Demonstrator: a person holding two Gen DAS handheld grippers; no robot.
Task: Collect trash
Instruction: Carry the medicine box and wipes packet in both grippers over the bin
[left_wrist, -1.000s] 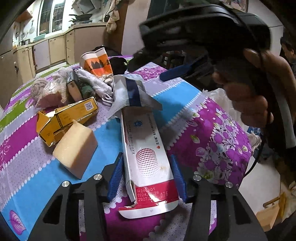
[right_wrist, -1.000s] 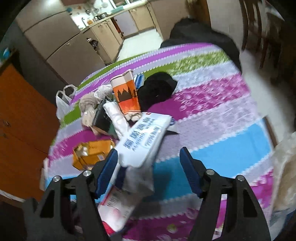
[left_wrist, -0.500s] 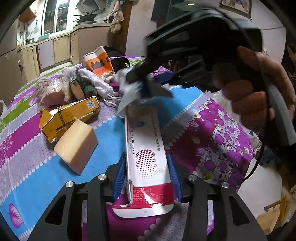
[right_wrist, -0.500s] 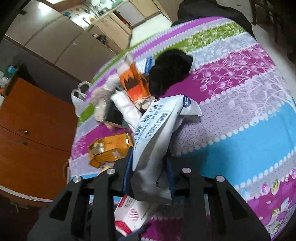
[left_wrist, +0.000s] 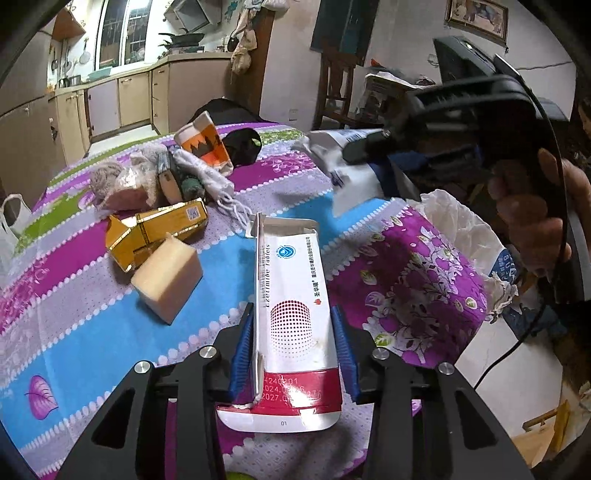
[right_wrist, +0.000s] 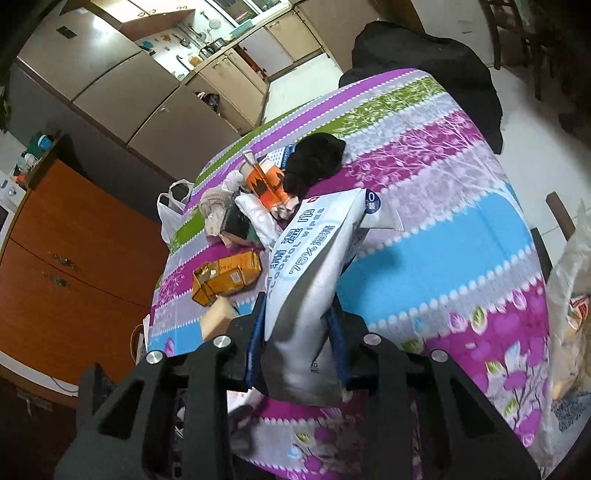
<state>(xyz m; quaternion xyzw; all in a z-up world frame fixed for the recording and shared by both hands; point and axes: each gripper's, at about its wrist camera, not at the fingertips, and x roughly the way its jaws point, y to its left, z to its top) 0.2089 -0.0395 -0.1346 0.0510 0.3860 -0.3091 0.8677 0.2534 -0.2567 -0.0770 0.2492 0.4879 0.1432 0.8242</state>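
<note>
My left gripper (left_wrist: 291, 350) is clamped on the flattened medicine box (left_wrist: 291, 295), which points to 12 o'clock over the surface (left_wrist: 92, 332), so it comes away flat. My right gripper (right_wrist: 297, 345) pinches the wipes pack (right_wrist: 314, 273) at its tail and holds it clear of the clutter; the white bag (left_wrist: 458, 221) at 3 o'clock looks like the drop (my guess). The gold box (left_wrist: 162, 229), sponge (left_wrist: 168, 275) and cup (left_wrist: 203, 144) wait at 10 o'clock.
</note>
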